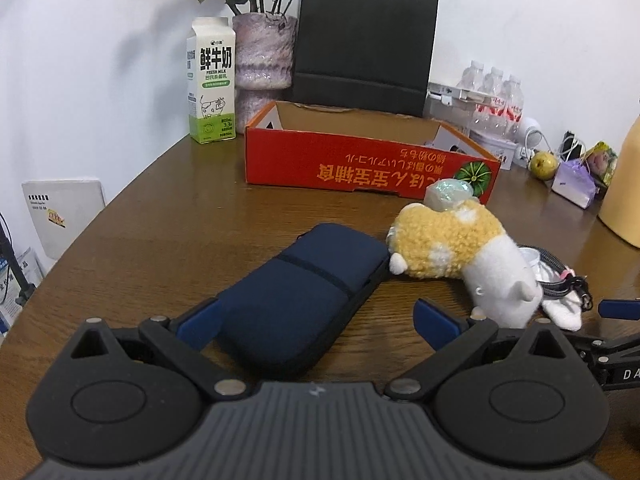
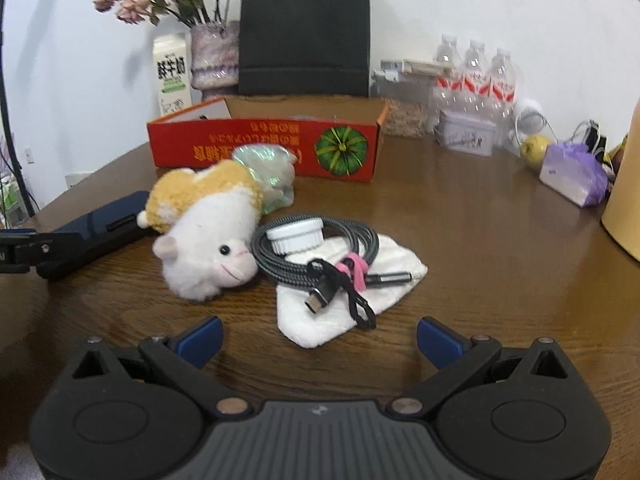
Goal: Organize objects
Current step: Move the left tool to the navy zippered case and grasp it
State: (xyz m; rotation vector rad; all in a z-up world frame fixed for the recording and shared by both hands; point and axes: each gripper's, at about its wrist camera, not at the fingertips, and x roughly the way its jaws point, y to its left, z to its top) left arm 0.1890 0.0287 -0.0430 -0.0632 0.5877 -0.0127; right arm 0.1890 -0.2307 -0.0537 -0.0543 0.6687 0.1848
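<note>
Left two-finger gripper (image 1: 316, 322) with blue-padded tips, spread wide, set astride the near end of a dark navy fabric zip case (image 1: 304, 288); contact between pads and case not discernible. Right two-finger gripper (image 2: 318, 336), likewise spread wide and empty, held low over the brown wooden tabletop (image 2: 480, 248) toward its near edge, just short of a white cloth pouch (image 2: 340, 296).

Lying on the pouch: a coiled grey braided cable (image 2: 320, 256) bound with a pink strap, a black connector end draped beside it, and a white ribbed round cap (image 2: 294, 236) inside the coil. Left of the coil, touching the navy case: a yellow-and-white plush animal (image 2: 208, 236), on its side. Behind the plush: a crumpled iridescent plastic wrapper (image 2: 268, 176), close against the front wall of a red open cardboard box (image 2: 264, 148) printed with a green pumpkin, placed mid-tabletop.

Along the far edge, by the wall: green-and-white milk carton (image 1: 211, 80), mottled purple vase of dried flowers (image 1: 264, 52), black paper carrier bag (image 1: 364, 44), pack of clear water bottles (image 2: 474, 76), pale tin (image 2: 466, 134). Toward the far right corner: yellow-green fruit (image 2: 534, 148), small lilac bag (image 2: 572, 176).
</note>
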